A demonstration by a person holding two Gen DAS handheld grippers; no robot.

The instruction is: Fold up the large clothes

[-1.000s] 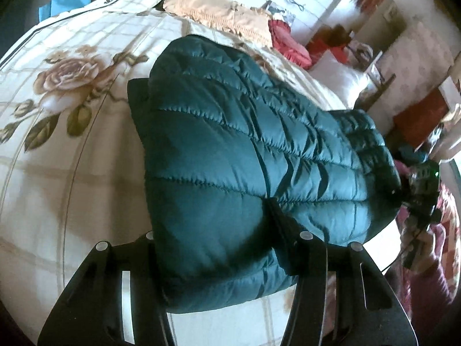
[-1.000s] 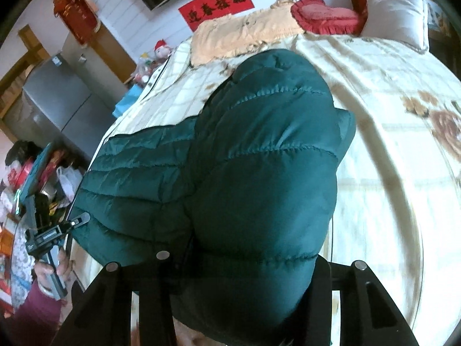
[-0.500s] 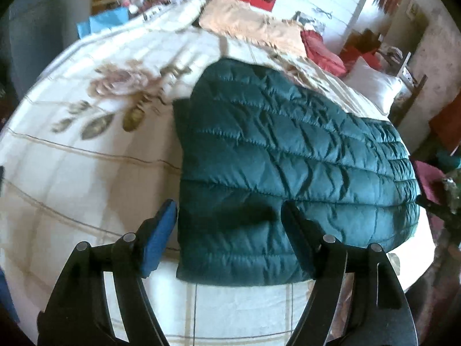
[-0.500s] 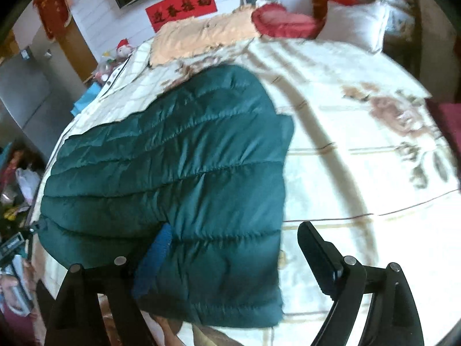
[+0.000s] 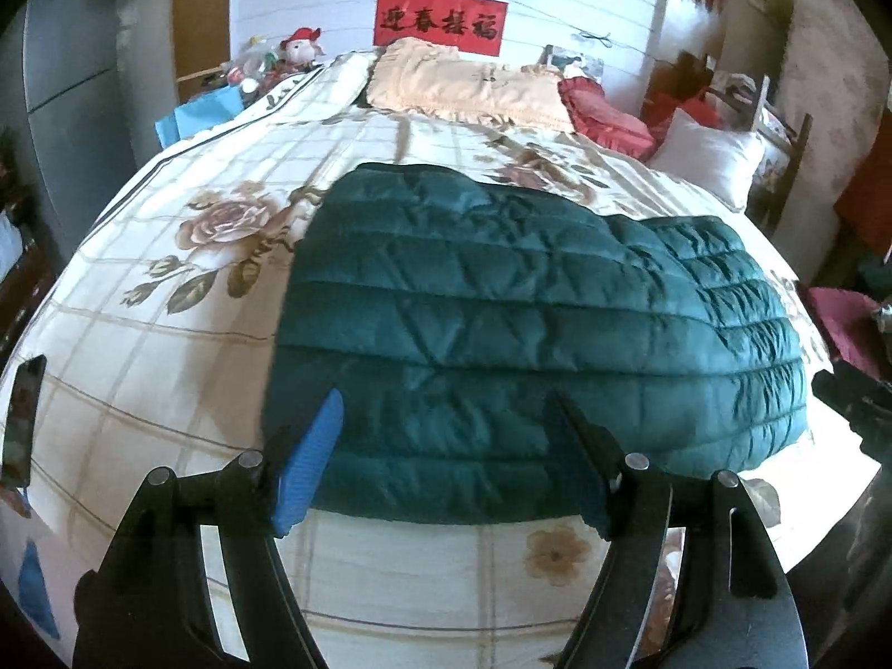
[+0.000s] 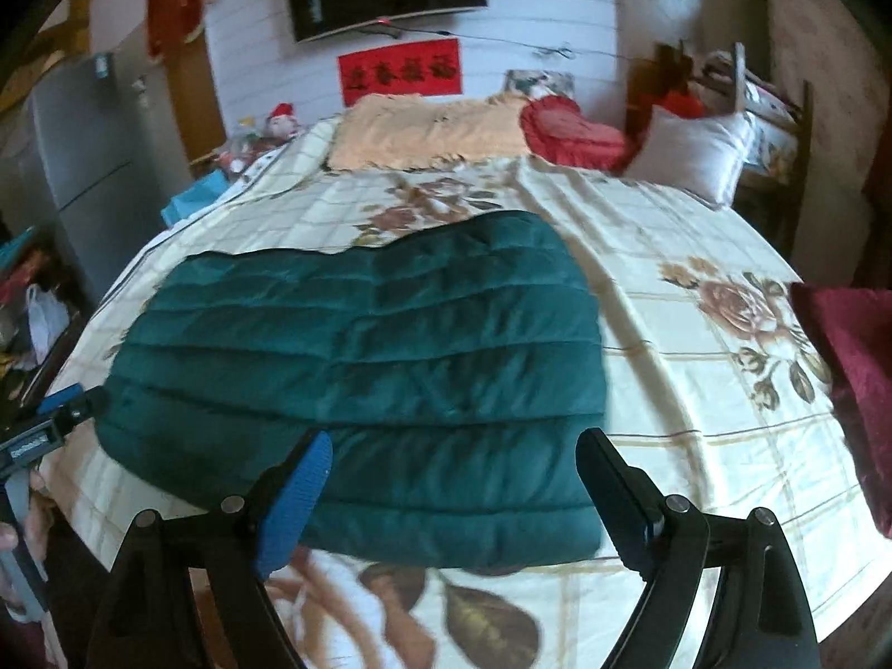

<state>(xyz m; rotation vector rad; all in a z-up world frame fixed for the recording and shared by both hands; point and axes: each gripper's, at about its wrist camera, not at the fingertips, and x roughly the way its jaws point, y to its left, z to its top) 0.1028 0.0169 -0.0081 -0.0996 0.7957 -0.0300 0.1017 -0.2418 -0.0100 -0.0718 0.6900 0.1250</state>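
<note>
Two grippers were seen above the near edge of the bed (image 5: pixel 167 334), both with jaws spread wide and nothing held. The jaws of the left gripper (image 5: pixel 446 446) and of the right gripper (image 6: pixel 451 479) had just been opening, and the pads were clear of the fabric. A teal quilted jacket (image 5: pixel 529 323) was laid folded on the floral bedspread (image 6: pixel 697 390), close to the near edge. At the far edge, a peach blanket (image 5: pixel 463 83), a red cushion (image 5: pixel 602 111) and a white pillow (image 5: pixel 708 159) were ranged. A phone (image 5: pixel 22 418) was placed near the bed's left edge.
</note>
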